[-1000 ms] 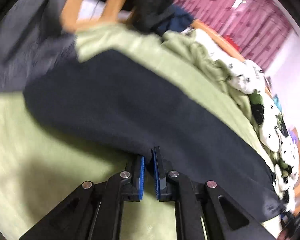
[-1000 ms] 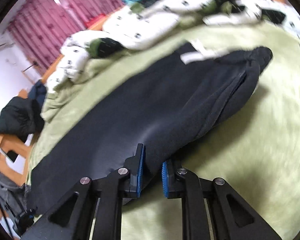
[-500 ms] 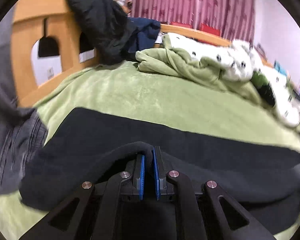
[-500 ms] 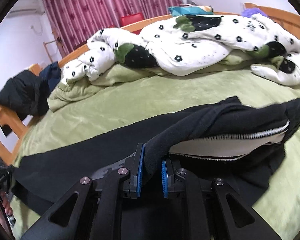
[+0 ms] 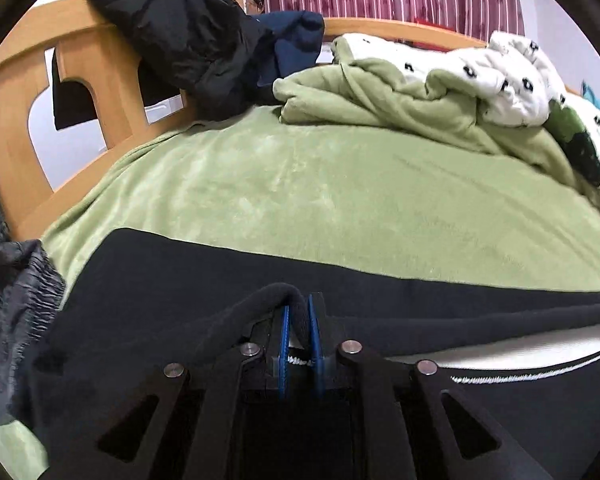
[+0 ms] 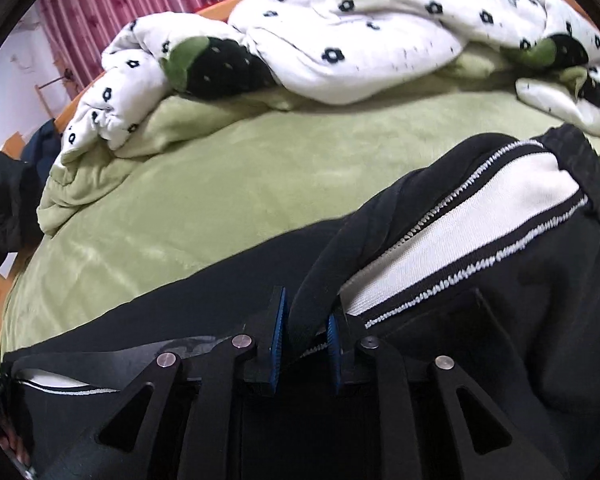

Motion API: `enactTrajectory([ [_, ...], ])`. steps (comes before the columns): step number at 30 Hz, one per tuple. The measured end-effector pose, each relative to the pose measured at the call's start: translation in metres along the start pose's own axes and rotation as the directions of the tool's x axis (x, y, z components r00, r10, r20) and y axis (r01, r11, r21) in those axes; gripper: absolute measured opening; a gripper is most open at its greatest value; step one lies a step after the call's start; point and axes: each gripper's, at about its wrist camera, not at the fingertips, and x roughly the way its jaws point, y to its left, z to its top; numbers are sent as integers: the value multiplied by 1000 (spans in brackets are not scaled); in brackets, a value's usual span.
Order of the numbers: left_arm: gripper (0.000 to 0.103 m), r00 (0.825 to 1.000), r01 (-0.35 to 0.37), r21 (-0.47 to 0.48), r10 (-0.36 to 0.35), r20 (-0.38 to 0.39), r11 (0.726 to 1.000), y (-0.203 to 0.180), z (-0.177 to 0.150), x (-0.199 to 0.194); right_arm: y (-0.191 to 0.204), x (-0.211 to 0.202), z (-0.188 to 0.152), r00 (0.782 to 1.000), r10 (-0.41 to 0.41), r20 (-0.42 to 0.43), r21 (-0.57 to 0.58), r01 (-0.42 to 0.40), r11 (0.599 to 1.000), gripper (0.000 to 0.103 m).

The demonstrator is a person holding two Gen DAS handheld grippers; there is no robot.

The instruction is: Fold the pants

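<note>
Black pants point(image 5: 380, 300) lie stretched across a bed covered in a green blanket point(image 5: 320, 208), seen from two cameras looking along hand-held grippers. The near edge of the pants has been lifted and carried over the far half, so the garment now lies doubled lengthwise; its white lining with zigzag stitching point(image 6: 460, 240) shows where the top layer is raised.

The left gripper point(image 5: 299, 328) has its jaws nearly closed, pinching a thin fold of the black fabric. The right gripper point(image 6: 306, 330) has a thicker roll of the pants between its jaws, which have just been opening; the left pad looks to stand clear of the cloth (the right pad's contact is hard to judge).

A rumpled white quilt with black flowers point(image 6: 340, 32) and a bunched green cover point(image 5: 380, 96) lie beyond, well apart from the pants. Dark jackets point(image 5: 188, 40) hang over the wooden bed frame point(image 5: 16, 92), and grey clothing point(image 5: 8, 300) sits at the left edge.

By the look of it, the first lengthwise fold is almost laid; letting go, smoothing and the crosswise folds remain.
</note>
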Motion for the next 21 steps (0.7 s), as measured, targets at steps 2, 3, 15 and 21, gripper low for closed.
enactTrajectory([
  [2, 19, 1000, 1, 22, -1, -17, 1000, -1, -2, -11, 0, -13, -3, 1000, 4, -2, -11, -4, 1000, 40],
  [3, 27, 1000, 11, 27, -10, -23, 1000, 1, -5, -19, -1, -27, -7, 1000, -6, 4, -21, 6, 1000, 55],
  [15, 78, 959, 217, -116, -233, -161, 969, 56, -113, -122, -48, -154, -103, 999, -26, -27, -111, 23, 994, 61],
  [21, 75, 900, 310, -379, -398, -179, 872, 101, -172, -121, -85, -154, -131, 996, 35, -82, 4, -35, 999, 61],
])
